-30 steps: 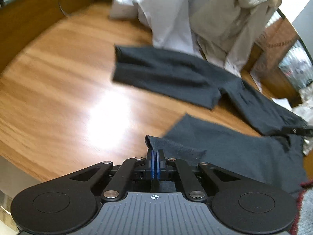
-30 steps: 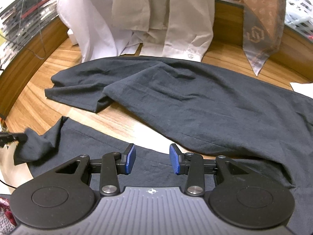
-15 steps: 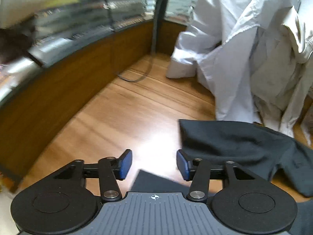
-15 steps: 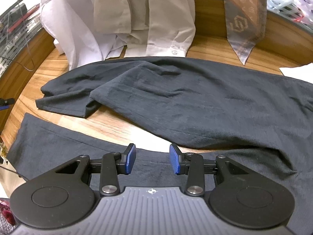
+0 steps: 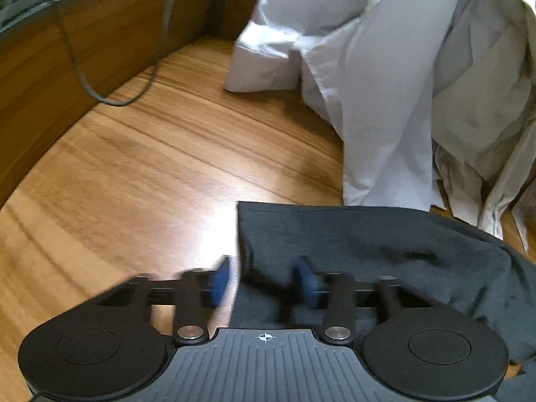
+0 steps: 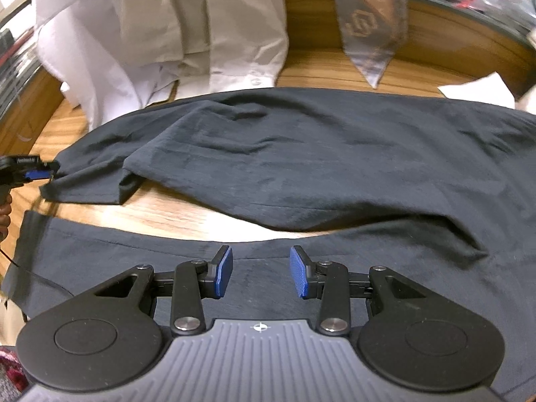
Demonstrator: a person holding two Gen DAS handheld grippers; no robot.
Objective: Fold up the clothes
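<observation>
While left gripper (image 5: pixel 261 279) closes, apart, around dark garment's (image 6: pixel 301 154) sleeve edge | right gripper (image 6: pixel 261 271) apart, empty | risk: blurred approach snags only one layer, sleeve slips.

Bare tabletop (image 5: pixel 140 174) left; shirt pile (image 5: pixel 385 83) blocks far right.
</observation>
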